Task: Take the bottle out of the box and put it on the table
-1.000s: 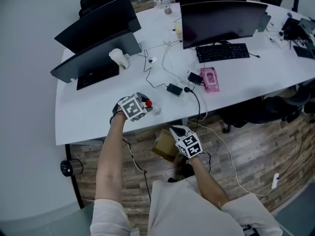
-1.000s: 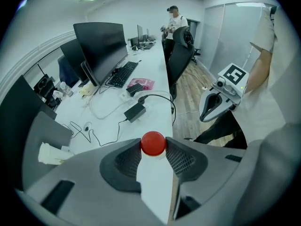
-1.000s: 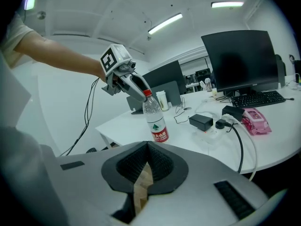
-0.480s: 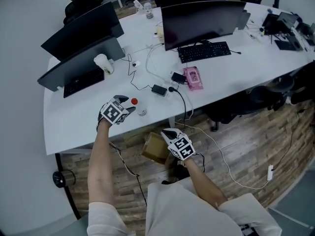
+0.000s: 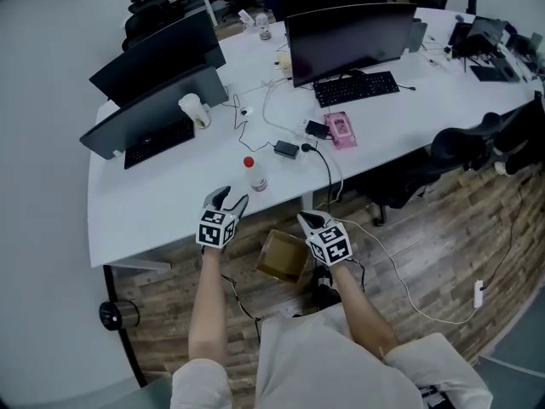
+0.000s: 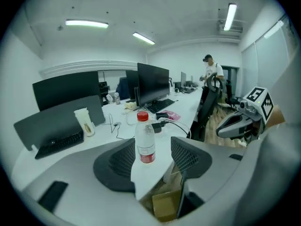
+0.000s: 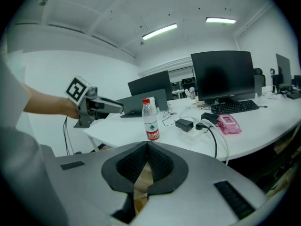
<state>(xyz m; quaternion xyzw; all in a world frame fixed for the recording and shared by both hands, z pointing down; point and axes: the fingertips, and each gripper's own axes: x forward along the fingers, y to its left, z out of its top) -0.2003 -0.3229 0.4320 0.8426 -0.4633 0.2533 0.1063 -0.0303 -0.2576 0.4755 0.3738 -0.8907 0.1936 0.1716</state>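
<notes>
The bottle [image 5: 253, 175] stands upright on the table [image 5: 145, 207], at one o'clock from the nearer left gripper [image 5: 231, 199], whose jaws have just been opening and stand apart, empty. The right gripper [image 5: 306, 220] is closed on nothing

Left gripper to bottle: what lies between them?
Only bare table, as the head view shows. The left gripper, its jaws just opened, holds nothing; the bottle stands beyond them.
</notes>
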